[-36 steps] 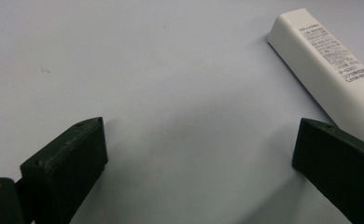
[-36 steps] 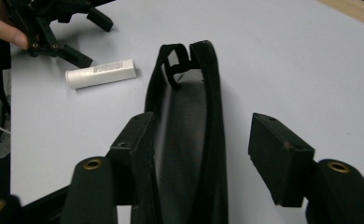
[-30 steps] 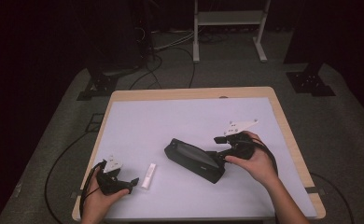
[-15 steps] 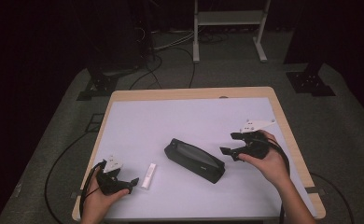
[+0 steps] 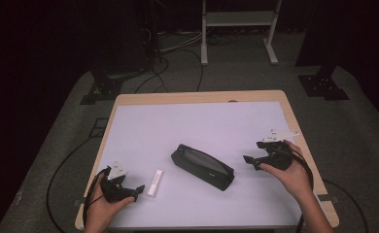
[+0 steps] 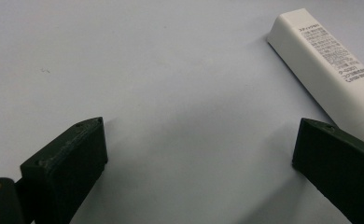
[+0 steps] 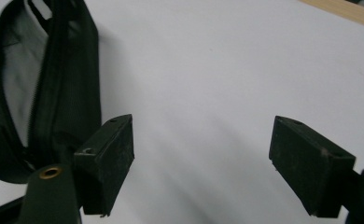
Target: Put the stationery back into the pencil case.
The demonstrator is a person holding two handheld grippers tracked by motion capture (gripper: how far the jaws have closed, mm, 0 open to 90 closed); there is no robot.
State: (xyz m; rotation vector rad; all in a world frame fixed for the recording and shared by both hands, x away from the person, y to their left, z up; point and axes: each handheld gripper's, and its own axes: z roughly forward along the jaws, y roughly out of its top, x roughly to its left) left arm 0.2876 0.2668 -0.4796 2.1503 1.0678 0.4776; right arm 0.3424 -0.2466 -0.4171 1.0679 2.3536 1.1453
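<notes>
we hold the right gripper (image 5: 253,157) released, its jaws just opened, right of the black pouch (image 5: 203,166); left gripper (image 5: 140,189) gapes beside the white stick (image 5: 155,182), likely next to grasp.

The room is dark all around. A wooden surface (image 5: 294,121) with a pale sheet (image 5: 202,131) on top stands on a grey carpet (image 5: 357,126). Black cables (image 5: 178,63) run over the floor at the far side. A white metal stand (image 5: 238,22) is at the far end. Dark flat feet (image 5: 323,86) sit on the carpet far right, and more (image 5: 105,90) far left.
</notes>
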